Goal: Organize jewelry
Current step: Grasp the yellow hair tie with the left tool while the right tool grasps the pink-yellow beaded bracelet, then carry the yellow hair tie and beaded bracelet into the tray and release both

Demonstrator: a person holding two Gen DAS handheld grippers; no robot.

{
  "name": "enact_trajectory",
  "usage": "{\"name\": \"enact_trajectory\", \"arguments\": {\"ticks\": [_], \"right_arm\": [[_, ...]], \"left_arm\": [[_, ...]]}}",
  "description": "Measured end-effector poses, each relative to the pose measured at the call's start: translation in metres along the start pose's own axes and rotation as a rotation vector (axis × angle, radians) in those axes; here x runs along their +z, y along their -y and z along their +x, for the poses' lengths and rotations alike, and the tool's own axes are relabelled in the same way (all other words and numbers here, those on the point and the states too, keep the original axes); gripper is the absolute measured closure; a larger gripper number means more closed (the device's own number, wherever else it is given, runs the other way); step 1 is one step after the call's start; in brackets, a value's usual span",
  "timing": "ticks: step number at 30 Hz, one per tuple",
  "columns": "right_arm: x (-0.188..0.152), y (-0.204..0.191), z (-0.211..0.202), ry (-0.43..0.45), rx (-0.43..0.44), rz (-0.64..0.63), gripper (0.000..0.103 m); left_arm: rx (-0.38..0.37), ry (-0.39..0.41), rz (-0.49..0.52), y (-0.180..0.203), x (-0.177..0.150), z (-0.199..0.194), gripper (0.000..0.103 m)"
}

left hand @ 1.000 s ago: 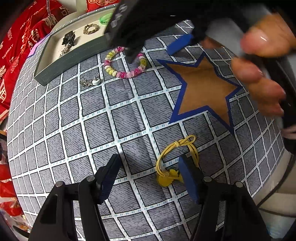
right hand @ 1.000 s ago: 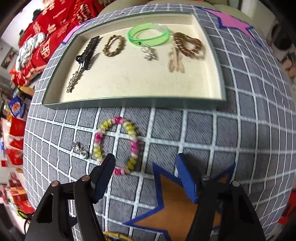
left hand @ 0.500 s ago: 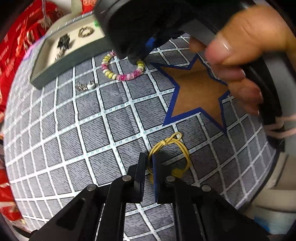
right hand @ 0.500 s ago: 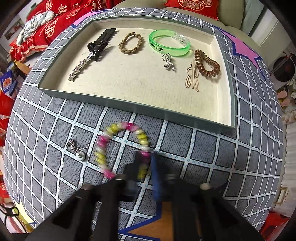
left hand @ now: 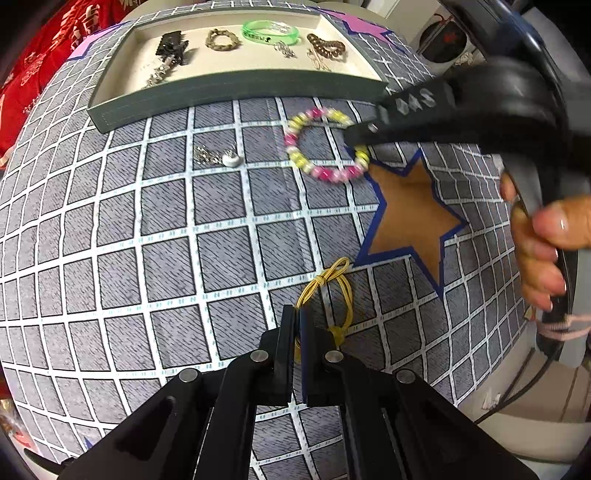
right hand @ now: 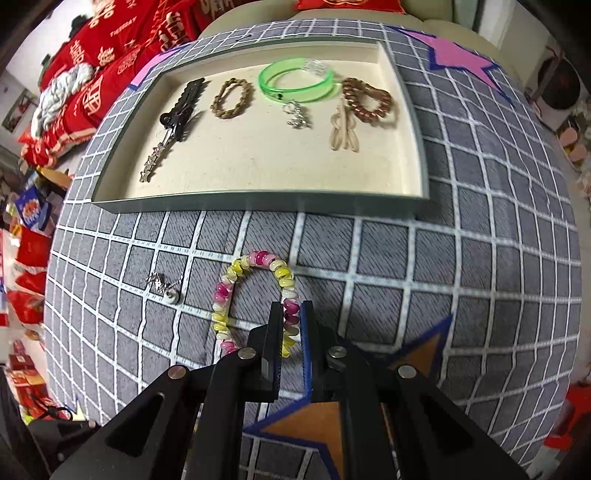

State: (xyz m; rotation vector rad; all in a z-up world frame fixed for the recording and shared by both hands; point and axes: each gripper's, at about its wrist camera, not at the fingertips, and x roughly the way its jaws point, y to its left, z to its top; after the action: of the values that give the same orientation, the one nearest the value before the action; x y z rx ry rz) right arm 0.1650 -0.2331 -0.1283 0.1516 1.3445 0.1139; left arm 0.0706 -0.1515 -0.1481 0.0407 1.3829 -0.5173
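Just in front of the grey-rimmed cream tray (right hand: 258, 201), the right gripper (right hand: 291, 325) pinches a pink, yellow and white beaded bracelet (right hand: 225, 291); nearer, the left gripper (left hand: 297, 328) clamps a yellow elastic hair tie (left hand: 341, 291). "TUESDAY" shows on red fabric (right hand: 122, 27).

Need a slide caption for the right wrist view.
Right gripper shut on the beaded bracelet on the grid cloth, in front of the tray already holding sorted jewelry.

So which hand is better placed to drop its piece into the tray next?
Right. The right gripper is shut on the beaded bracelet just before the tray; the left gripper holds the yellow hair tie farther back.
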Motion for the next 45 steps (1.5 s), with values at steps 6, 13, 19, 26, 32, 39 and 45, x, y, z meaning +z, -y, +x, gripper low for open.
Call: {"name": "enact_trajectory", "arguments": {"ticks": [6,13,19,26,32,39,45], "right_arm": [[-0.019,0.014,-0.016,0.004,0.042,0.053,0.094],[-0.027,0.019,-0.030,0.015,0.067,0.077,0.094],[-0.028,0.025,-0.043,0.025,0.089,0.111,0.094],[-0.023,0.027,-0.058,0.043,0.095,0.127,0.094],[-0.013,0.031,-0.072,0.070,0.099,0.136,0.094],[0.003,0.033,-0.083,0.102,0.104,0.128,0.094],[0.020,0.034,-0.088,0.130,0.106,0.113,0.094]], "left_arm": [[-0.014,0.014,-0.020,-0.014,0.009,-0.010,0.093],[-0.026,0.044,-0.038,-0.058,0.014,-0.049,0.093],[-0.030,0.079,-0.063,-0.070,0.025,-0.071,0.093],[-0.025,0.116,-0.068,-0.074,0.040,-0.087,0.093],[-0.016,0.140,-0.065,-0.077,0.053,-0.098,0.093],[-0.002,0.183,-0.056,-0.080,0.072,-0.110,0.093],[0.012,0.232,-0.052,-0.087,0.096,-0.124,0.093]]}}
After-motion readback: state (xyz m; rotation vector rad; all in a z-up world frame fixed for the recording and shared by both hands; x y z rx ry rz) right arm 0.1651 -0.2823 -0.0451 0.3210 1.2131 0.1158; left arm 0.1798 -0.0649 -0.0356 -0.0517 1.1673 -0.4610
